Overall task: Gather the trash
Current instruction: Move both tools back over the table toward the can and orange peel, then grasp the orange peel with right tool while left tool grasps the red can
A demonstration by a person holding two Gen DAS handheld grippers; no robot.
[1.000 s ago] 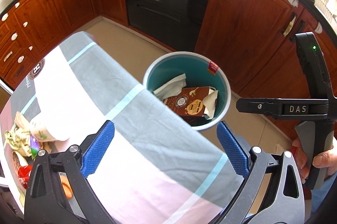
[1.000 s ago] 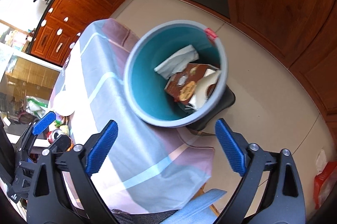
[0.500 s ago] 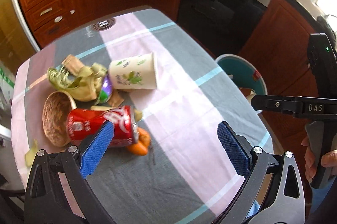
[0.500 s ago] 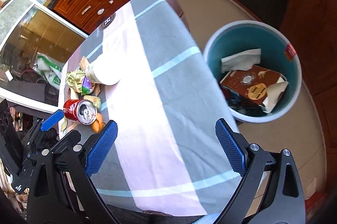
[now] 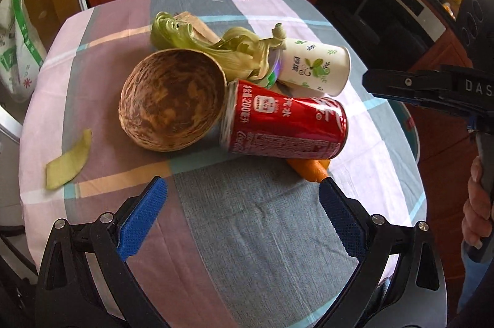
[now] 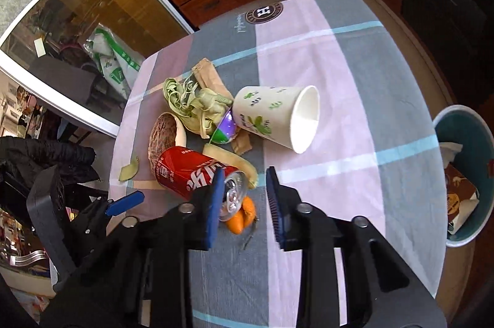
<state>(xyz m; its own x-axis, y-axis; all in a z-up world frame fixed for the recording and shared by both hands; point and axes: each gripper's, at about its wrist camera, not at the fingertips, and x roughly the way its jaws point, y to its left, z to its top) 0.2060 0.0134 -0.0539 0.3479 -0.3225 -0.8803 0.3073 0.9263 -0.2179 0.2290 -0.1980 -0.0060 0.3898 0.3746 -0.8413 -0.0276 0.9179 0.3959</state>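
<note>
While the red can [image 5: 285, 124] lies on its side on the checked tablecloth [image 5: 262, 235], touching the wooden bowl [image 5: 173, 102] and the toppled paper cup [image 5: 315, 70], both claws hang above it, angled steeply down. Left gripper [image 5: 242, 218] stands wide open, holding nothing. Right gripper [image 6: 244, 198] has just been closing to a narrow gap, nothing pinched; teal bin [image 6: 463, 173] stands beyond the table edge.
</note>
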